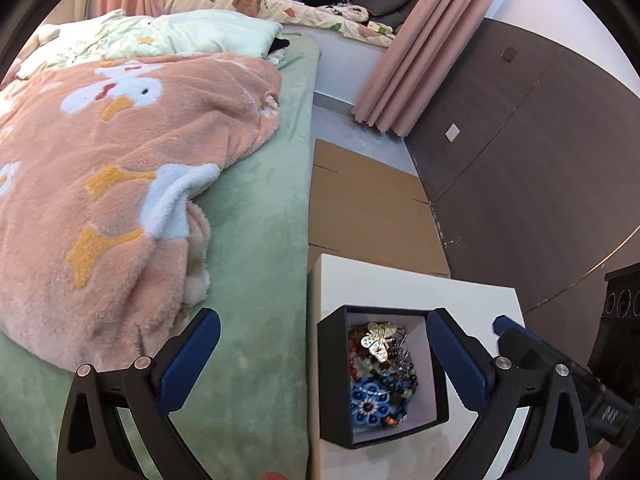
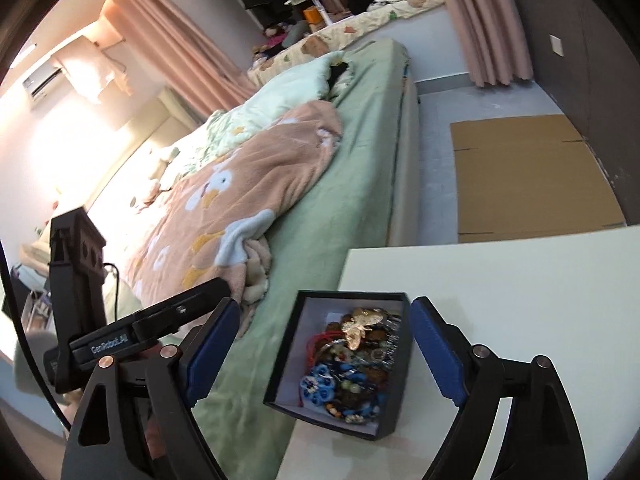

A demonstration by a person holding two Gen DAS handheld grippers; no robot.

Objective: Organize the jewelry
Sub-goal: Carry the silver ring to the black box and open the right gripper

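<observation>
The tangled jewelry [image 1: 382, 372] blurs into an unreadable heap, hiding the black box [image 1: 438, 400] floor.

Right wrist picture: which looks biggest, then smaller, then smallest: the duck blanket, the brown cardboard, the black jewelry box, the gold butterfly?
As they look in that view, largest first:
1. duck blanket
2. cardboard
3. black jewelry box
4. gold butterfly
The box sits nearest the camera, so it looks bigger than it really is.

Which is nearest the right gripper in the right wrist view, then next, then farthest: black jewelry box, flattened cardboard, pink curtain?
From the right gripper:
1. Black jewelry box, between the open fingers, on the white table.
2. Flattened cardboard, on the floor beyond the table, upper right.
3. Pink curtain, at the far wall, top right.
</observation>
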